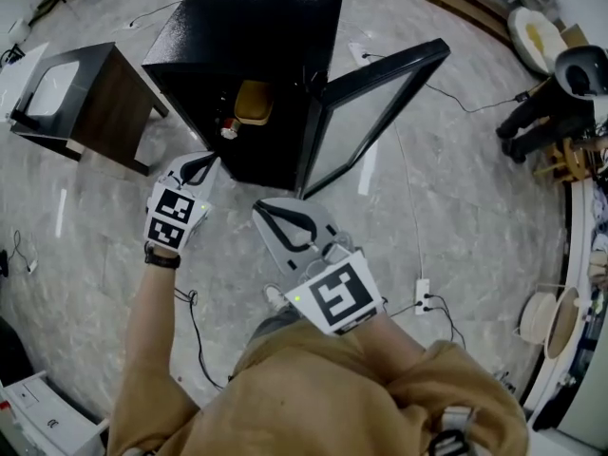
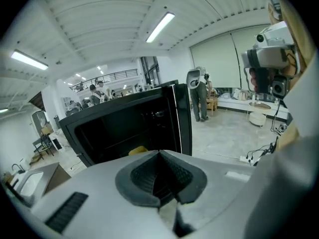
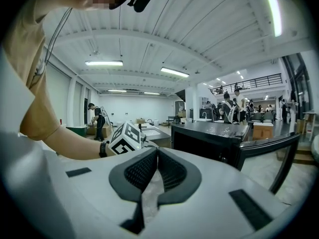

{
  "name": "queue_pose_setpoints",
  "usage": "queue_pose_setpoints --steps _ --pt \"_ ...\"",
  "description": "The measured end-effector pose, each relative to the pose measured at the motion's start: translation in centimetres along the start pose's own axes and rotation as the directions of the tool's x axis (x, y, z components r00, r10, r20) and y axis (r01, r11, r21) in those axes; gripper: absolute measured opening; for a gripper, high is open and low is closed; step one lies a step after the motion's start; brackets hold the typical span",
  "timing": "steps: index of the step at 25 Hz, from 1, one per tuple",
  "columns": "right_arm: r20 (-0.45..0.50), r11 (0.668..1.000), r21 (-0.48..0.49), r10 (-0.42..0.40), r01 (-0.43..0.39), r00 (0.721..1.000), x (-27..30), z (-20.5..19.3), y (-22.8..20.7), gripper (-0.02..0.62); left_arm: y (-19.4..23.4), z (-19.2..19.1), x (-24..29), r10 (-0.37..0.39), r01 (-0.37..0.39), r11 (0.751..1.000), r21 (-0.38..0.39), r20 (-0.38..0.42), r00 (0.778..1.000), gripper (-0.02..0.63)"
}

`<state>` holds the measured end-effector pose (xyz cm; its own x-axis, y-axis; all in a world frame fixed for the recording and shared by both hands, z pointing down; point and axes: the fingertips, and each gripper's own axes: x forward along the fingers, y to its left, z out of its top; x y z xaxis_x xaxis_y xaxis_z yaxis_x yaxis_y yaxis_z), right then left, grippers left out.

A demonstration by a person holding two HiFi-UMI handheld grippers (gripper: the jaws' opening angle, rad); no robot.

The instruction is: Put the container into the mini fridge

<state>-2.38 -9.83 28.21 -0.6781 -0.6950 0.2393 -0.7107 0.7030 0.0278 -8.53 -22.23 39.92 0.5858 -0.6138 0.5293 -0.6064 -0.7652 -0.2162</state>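
A black mini fridge (image 1: 249, 55) stands on the floor with its door (image 1: 370, 112) swung open to the right. Inside it sits a yellow-lidded container (image 1: 253, 103), also visible as a yellow patch (image 2: 138, 150) in the left gripper view. My left gripper (image 1: 203, 167) hovers just in front of the fridge's lower left corner, shut and empty. My right gripper (image 1: 275, 215) is lower, in front of the open door, also shut with nothing between its jaws. In the right gripper view the fridge (image 3: 214, 138) lies ahead, with the left gripper's marker cube (image 3: 124, 137) to its left.
A dark wooden side table (image 1: 81, 103) with a white tray stands left of the fridge. Cables and a power strip (image 1: 421, 294) lie on the marble floor at the right. A person in black (image 1: 556, 103) stands at the far right, near round baskets (image 1: 551, 316).
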Motion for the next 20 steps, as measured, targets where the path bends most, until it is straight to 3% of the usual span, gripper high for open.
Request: queue_pose_setpoints --steps 7,14,20 --pt "0.016 1.000 -0.026 -0.009 0.009 1.000 -1.8 2.2 -0.4 0.003 -0.7 2.6 -4.5 0.040 -0.035 0.995 -0.089 0.061 0.997 0.003" --pt "0.028 1.000 -0.016 0.000 0.000 1.000 -2.7 2.8 -0.8 0.003 -0.9 3.6 -9.2 0.119 -0.085 0.971 -0.222 0.142 0.983 0.003" --pt "0.049 1.000 0.016 0.017 -0.017 0.999 -3.3 3.5 -1.0 0.003 -1.3 5.2 -12.1 0.167 -0.118 0.962 -0.246 0.190 0.967 0.003"
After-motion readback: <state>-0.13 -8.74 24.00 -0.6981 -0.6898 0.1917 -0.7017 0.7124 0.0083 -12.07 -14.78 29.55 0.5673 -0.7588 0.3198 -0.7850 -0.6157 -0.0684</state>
